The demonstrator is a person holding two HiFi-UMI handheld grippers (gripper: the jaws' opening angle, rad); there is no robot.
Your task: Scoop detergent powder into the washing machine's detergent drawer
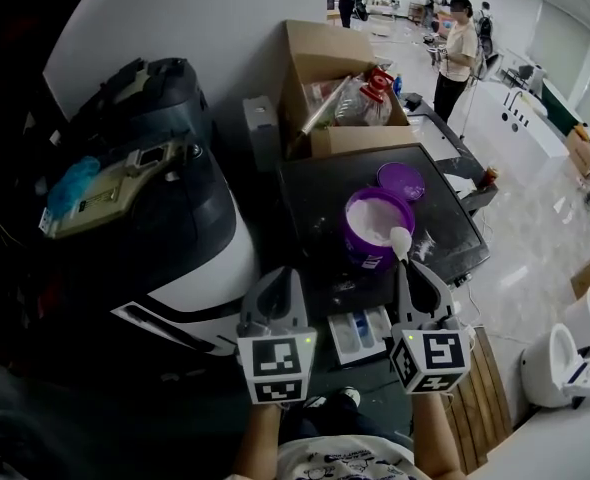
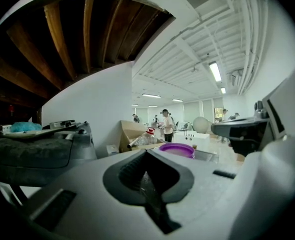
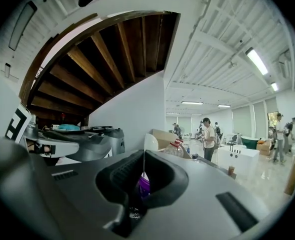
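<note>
My right gripper (image 1: pixel 405 265) is clenched on a white spoon (image 1: pixel 400 239). The spoon's bowl sits just ahead, at the rim of the purple powder tub (image 1: pixel 365 254). My left gripper (image 1: pixel 279 280) is clenched on nothing.

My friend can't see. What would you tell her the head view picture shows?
From above, the right gripper holds a white scoop at an open purple tub of white powder on a dark washing machine. The left gripper is shut and empty, and the detergent drawer stands open below.
</note>
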